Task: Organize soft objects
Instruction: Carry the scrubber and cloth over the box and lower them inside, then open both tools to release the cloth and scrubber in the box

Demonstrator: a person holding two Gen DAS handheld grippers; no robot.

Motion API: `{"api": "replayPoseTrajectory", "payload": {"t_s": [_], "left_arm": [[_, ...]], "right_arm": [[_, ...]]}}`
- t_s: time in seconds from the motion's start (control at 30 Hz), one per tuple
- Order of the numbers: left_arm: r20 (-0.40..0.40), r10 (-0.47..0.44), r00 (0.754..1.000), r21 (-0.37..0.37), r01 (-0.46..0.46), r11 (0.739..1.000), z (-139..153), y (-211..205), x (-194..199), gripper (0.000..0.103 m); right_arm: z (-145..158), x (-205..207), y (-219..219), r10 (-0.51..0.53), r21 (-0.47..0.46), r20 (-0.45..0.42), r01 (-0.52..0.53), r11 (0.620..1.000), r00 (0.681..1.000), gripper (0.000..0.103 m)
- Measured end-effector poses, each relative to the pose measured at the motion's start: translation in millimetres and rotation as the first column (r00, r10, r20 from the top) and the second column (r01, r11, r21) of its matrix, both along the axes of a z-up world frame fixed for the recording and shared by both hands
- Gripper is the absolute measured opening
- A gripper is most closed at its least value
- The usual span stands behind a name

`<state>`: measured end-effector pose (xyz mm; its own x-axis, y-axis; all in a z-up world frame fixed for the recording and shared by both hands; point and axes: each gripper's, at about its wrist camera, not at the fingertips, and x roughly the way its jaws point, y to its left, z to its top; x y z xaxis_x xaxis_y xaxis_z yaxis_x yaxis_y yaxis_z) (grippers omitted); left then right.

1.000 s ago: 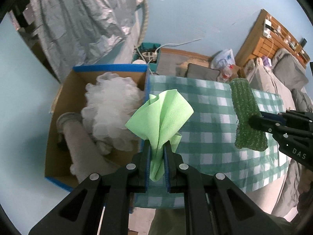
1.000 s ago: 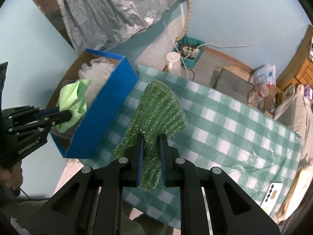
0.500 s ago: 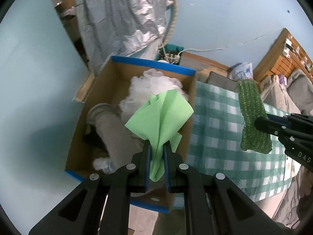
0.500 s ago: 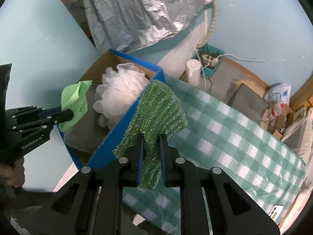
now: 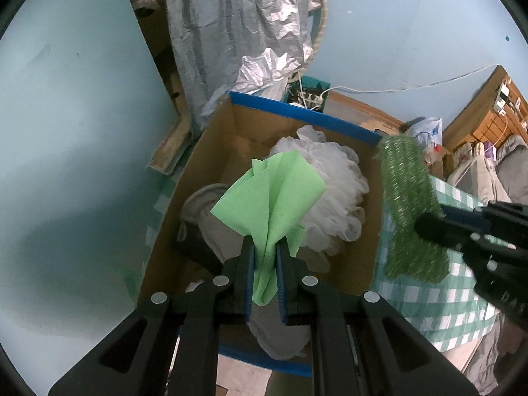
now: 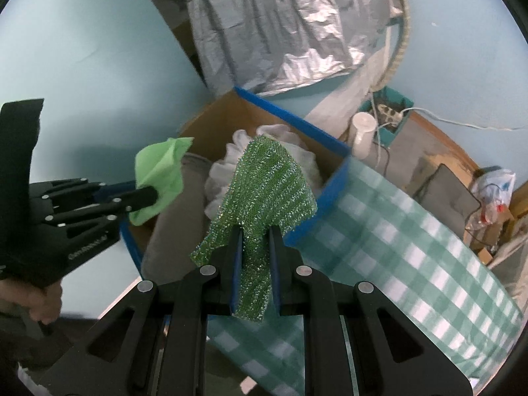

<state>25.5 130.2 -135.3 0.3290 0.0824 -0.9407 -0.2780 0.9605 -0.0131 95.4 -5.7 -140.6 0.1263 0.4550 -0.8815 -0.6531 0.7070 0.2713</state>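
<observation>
My left gripper (image 5: 265, 249) is shut on a light green cloth (image 5: 269, 198) and holds it over the open cardboard box (image 5: 217, 151) with blue edges. Inside the box lie a white mesh bath pouf (image 5: 333, 181) and a grey rolled fabric piece (image 5: 211, 221). My right gripper (image 6: 253, 234) is shut on a dark green glittery scrub cloth (image 6: 269, 184), hanging above the box's right rim where it meets the green checked tablecloth (image 6: 396, 231). The left gripper (image 6: 142, 194) with its light green cloth (image 6: 161, 168) shows at the left of the right wrist view.
Crinkled silver sheeting (image 5: 244, 26) hangs behind the box against a pale blue wall. A teal bin with cables (image 6: 386, 112) and a white cup (image 6: 363, 132) stand on the floor beyond. Wooden shelves (image 5: 488, 105) and grey bedding (image 5: 485, 178) lie at the right.
Both grippers have swung left from over the checked tablecloth toward the box. The light green cloth now hangs over the box interior, and the scrub cloth has reached the box's right rim.
</observation>
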Motion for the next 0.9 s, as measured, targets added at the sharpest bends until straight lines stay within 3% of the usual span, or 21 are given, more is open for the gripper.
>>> {"api": "replayPoseTrajectory", "payload": {"t_s": [0.57, 0.73, 0.9], "left_arm": [[-0.059, -0.028, 0.998, -0.034, 0.026, 0.999, -32, 30, 19, 0.014], [-0.063, -0.03, 0.998, -0.033, 0.028, 0.999, -33, 33, 16, 0.029], [-0.051, -0.05, 0.997, -0.011, 0.05, 0.999, -29, 32, 13, 0.029]], "right_arm": [[-36, 1, 54, 0.029, -0.032, -0.06, -0.031, 0.999, 0.998, 0.014], [-39, -2, 59, 0.029, -0.035, -0.073, -0.032, 0.999, 0.997, 0.025], [-35, -8, 59, 0.025, -0.05, -0.048, -0.027, 0.998, 0.999, 0.037]]}}
